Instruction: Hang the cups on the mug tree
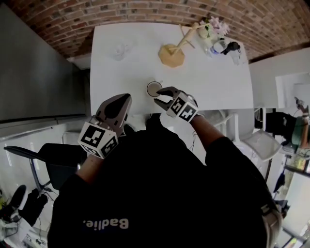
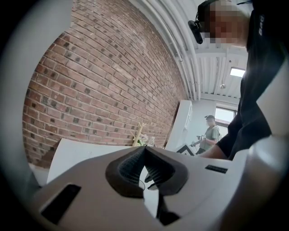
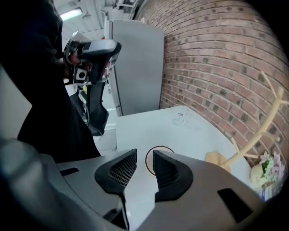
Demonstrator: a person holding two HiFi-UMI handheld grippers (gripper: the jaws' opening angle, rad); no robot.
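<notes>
A white cup with a dark rim stands near the front edge of the white table. My right gripper hovers just in front of it and points down at it. Its jaws stand apart with nothing between the pads. In the right gripper view the cup shows through the gap, just beyond the fingertips. The wooden mug tree stands further back with bare pegs. A clear glass cup sits at the back left. My left gripper is shut and empty, off the table's front edge.
Flowers and small bottles crowd the table's back right corner. A brick wall runs behind the table. A white chair stands to the right of the table, a dark chair at the lower left. Another person stands far off.
</notes>
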